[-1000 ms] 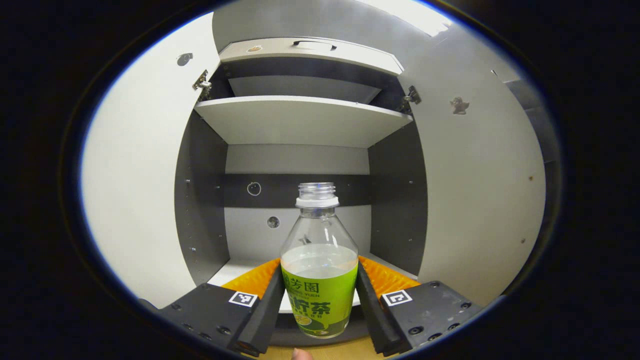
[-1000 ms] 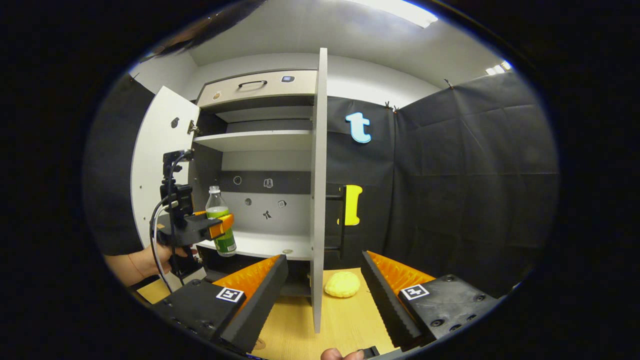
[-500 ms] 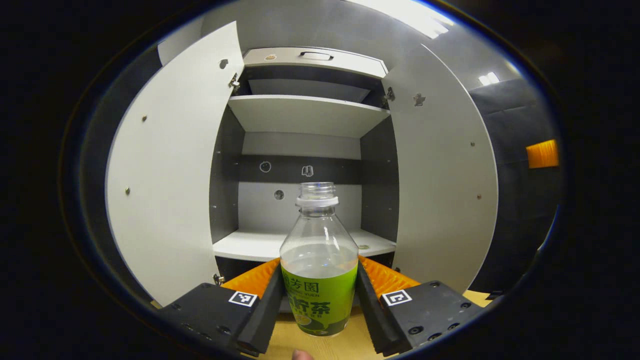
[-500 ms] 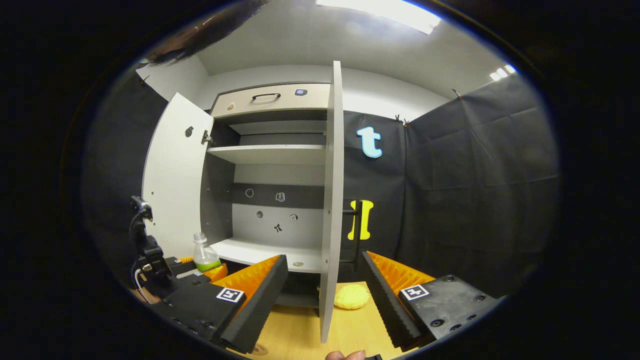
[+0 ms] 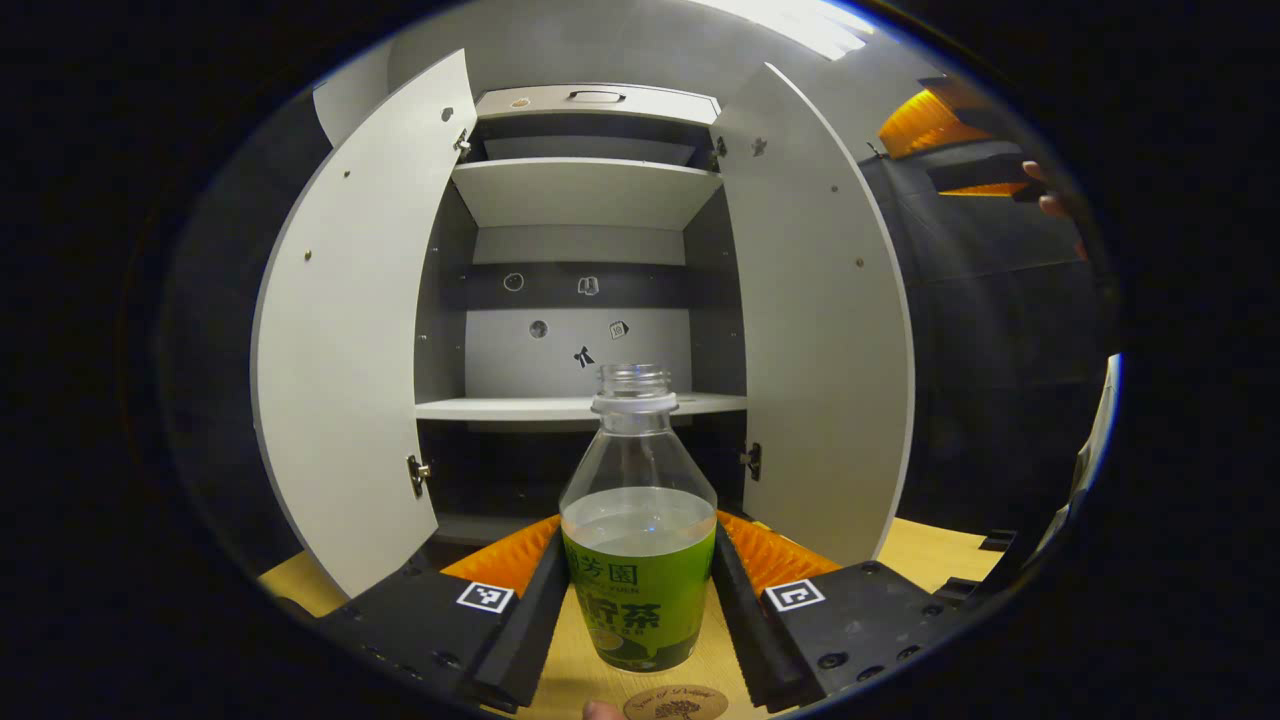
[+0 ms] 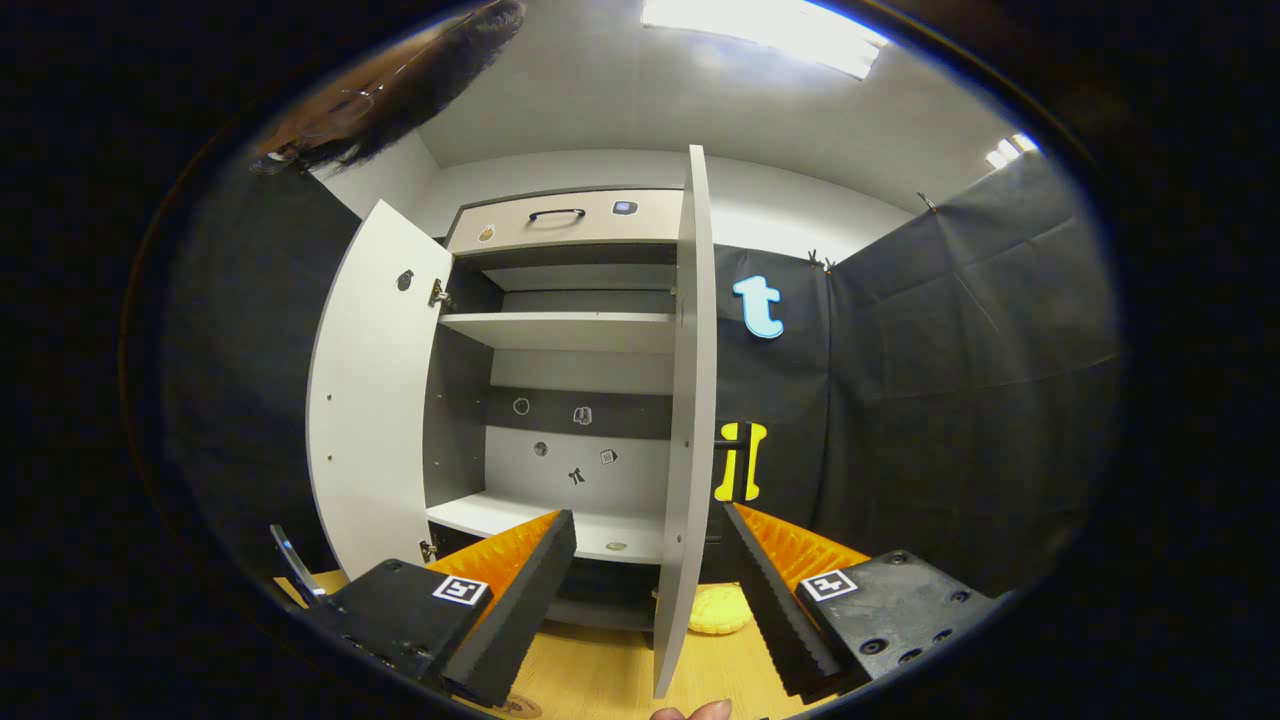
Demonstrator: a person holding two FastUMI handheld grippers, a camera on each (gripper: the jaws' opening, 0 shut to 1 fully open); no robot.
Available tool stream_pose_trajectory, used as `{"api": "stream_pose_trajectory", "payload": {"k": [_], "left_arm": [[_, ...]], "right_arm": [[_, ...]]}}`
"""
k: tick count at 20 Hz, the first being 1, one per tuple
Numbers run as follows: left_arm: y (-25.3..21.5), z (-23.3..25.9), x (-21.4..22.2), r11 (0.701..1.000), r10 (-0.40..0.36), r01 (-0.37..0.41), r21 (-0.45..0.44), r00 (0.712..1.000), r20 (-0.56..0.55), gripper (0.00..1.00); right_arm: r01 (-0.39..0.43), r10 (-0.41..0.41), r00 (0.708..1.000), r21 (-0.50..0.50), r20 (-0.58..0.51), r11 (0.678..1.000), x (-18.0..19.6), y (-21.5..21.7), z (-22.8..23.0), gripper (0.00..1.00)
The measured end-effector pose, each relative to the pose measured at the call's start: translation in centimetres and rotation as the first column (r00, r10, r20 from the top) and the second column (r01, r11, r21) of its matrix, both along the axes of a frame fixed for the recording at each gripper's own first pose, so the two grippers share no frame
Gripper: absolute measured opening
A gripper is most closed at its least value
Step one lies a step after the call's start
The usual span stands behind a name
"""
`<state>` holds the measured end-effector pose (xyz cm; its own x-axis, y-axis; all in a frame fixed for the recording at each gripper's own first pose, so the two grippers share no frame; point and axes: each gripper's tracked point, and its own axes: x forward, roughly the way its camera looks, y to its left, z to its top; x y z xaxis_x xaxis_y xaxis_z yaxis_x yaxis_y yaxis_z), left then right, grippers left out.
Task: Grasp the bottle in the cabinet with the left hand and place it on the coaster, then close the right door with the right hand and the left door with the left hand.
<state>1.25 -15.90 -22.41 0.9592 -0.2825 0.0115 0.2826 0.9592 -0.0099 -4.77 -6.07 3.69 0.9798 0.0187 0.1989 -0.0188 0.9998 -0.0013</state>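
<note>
Bottle (image 5: 638, 520) now out of cabinet (image 5: 585, 255) — lower, perhaps nearing coaster (image 5: 676, 703)

My left gripper (image 5: 638, 590) is clamped, both fingers pressing on the sides of the bottle (image 5: 638, 540), which it holds upright and level in front of me. My right gripper (image 6: 650, 600) has its fingers spread wide with nothing between them, pointing forward; in the left gripper view it appears raised high off to the right (image 5: 950, 150).
</note>
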Motion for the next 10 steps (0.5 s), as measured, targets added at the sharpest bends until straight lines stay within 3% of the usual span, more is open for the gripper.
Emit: {"api": "stream_pose_trajectory", "payload": {"k": [6,10], "left_arm": [[-1.1,-6.3,-2.3,1.000,-0.003,0.003,-0.007,0.998,-0.065,0.77],[-1.7,-9.3,-2.3,0.999,-0.017,0.014,-0.029,0.996,-0.090,0.77]], "right_arm": [[-0.047,0.047,0.999,-0.071,0.010,0.996,0.2,1.3,0.1,0.97],[-0.095,0.094,0.995,0.000,-0.030,0.996,0.7,2.0,-0.5,0.97]]}}
